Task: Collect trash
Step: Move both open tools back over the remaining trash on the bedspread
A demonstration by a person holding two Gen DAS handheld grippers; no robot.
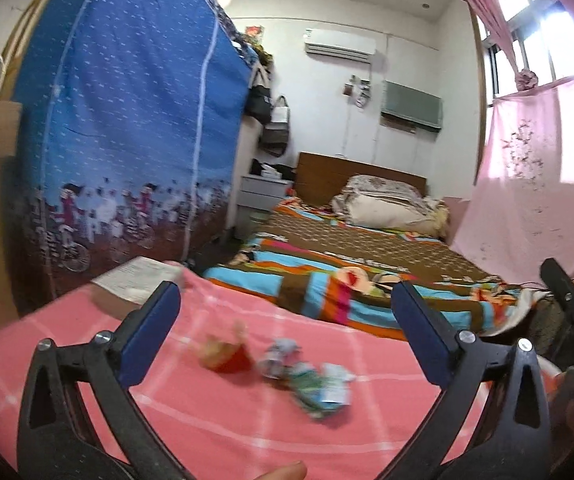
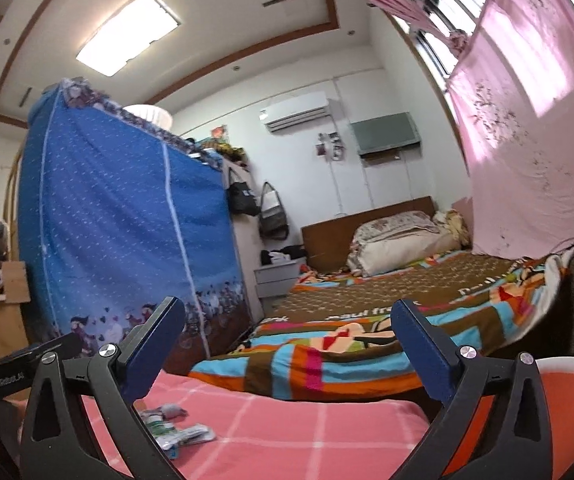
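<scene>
Blue patterned fabric is covering the tall wardrobe that is filling the left of both views, and beyond it a bed with a striped cartoon blanket is running toward the pink curtain. Nearer, a pink checked cloth is covering the surface where the trash is lying: a red-and-yellow snack packet, a crumpled silvery wrapper just beside it, and flattened green-and-white sachets touching that wrapper. An orange basin with a white rim is showing at the right edge of the right wrist view, possibly a place for the litter. Both tools are standing wide apart and gripping nothing: the left gripper is hovering above the pile, the right gripper is pointing past it toward the bed. These scraps are probably feather-light, limp and slippery, so pinching each at a bunched, crumpled ridge rather than a flat edge is looking like the safer hold.
</scene>
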